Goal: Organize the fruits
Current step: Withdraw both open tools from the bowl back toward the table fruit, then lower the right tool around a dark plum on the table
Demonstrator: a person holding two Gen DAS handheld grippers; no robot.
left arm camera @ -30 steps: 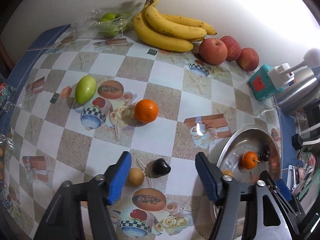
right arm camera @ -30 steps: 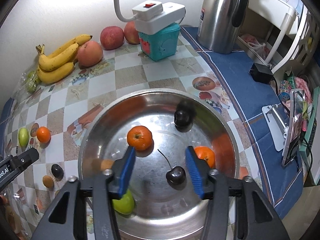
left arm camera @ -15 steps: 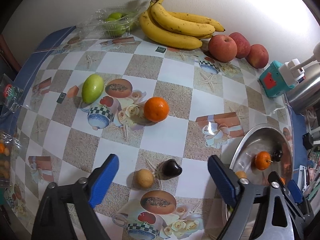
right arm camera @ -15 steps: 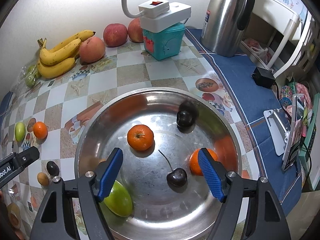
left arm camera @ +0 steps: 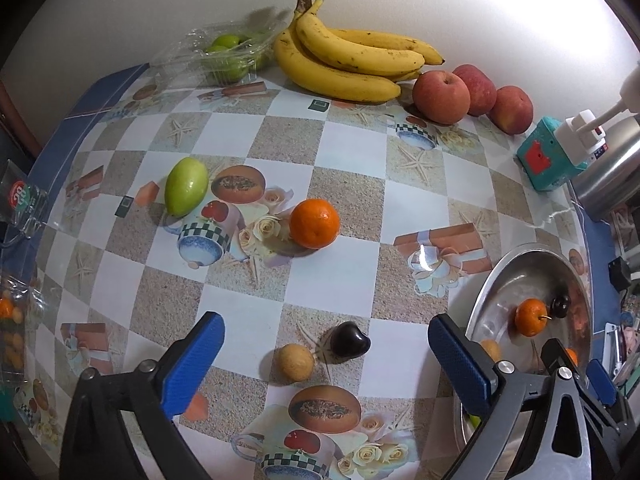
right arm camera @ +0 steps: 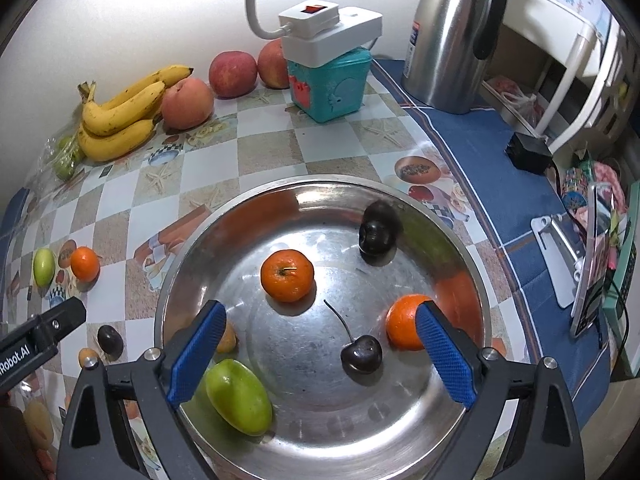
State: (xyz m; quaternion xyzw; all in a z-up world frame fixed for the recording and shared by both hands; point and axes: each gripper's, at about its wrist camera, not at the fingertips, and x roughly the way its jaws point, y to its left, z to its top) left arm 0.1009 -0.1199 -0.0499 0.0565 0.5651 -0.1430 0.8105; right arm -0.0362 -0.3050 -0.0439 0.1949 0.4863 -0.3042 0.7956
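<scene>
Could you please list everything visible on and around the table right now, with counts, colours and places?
metal bowl: one, silver, near table edge.
Fruit in bowl: two oranges, two dark cherries, one green fruit, one small tan fruit.
Loose fruit on tablecloth: one orange, one green fruit, one dark cherry, one small tan fruit.
bananas: one yellow bunch, by wall.
apples: three, red, beside bananas.
clear tray: one, holding green fruit, left of bananas.
teal box: one, under white power strip.
steel flask: one, on blue cloth.
left hand-held gripper: blue pads, open above loose cherry.
right hand-held gripper: blue pads, open over bowl.
</scene>
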